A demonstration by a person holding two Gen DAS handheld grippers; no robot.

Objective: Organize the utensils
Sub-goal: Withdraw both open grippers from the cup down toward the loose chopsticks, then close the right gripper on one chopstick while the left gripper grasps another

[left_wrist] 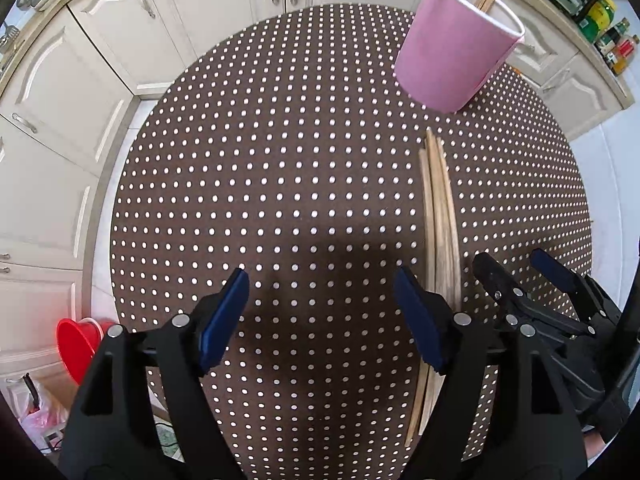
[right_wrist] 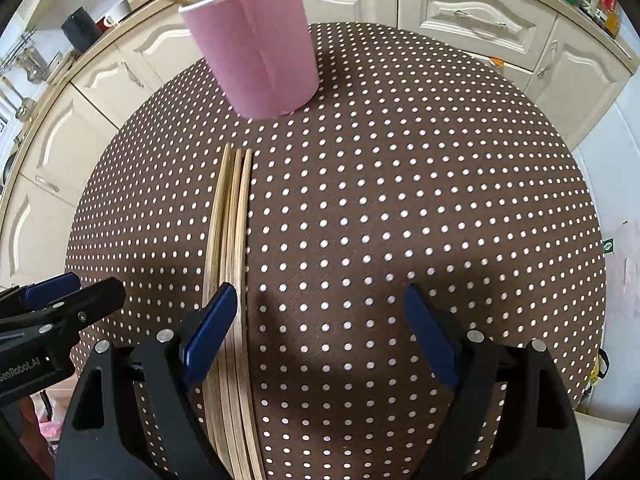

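Left gripper (left_wrist: 320, 312) spread wide, nothing between the jaws; its right pad sits just over the near end of the chopsticks (left_wrist: 438, 216). Right gripper (right_wrist: 320, 332) also spread and empty, its left pad beside the same bundle. We hang both above the dotted counter (left_wrist: 280, 160), pointing steeply down. Bundle lies flat, running near to far, its far tips stopping short of the pink cup (left_wrist: 456, 44), which stands at the far side with several sticks already in it. We judge the step as the approach to a pick-up. Next move calls for centring one gripper across the bundle, lowering, then pinching.
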